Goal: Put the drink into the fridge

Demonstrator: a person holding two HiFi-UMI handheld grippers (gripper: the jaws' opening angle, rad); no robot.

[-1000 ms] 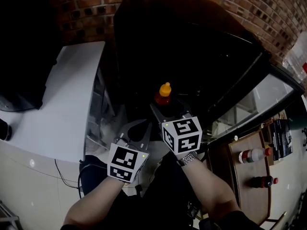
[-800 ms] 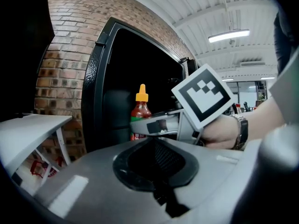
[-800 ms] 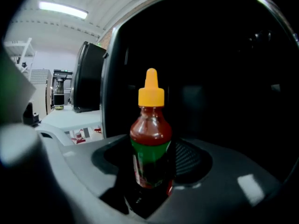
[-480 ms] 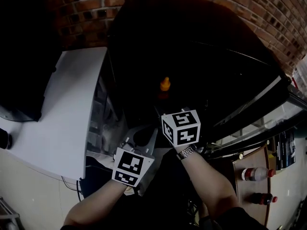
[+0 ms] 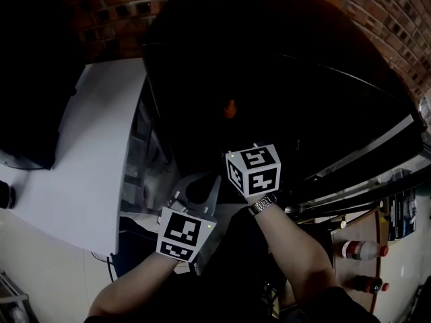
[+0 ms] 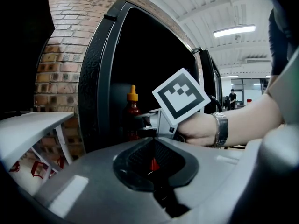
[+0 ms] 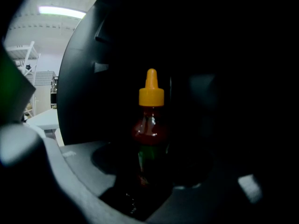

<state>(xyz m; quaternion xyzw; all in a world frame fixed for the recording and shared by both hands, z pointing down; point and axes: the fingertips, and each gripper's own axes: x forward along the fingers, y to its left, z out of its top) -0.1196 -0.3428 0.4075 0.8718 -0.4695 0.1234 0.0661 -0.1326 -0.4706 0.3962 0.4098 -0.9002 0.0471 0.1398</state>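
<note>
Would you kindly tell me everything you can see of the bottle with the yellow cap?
The bottle is small and upright and looks like clear plastic, with a rounded shoulder filled with dark red liquid. A yellow-orange cap with a tapered nozzle tops it, and a green label wraps the body below. The right gripper holds it by the lower body, jaws closed on its sides, off any surface, at the dark mouth of the fridge. Its base is hidden.
</note>
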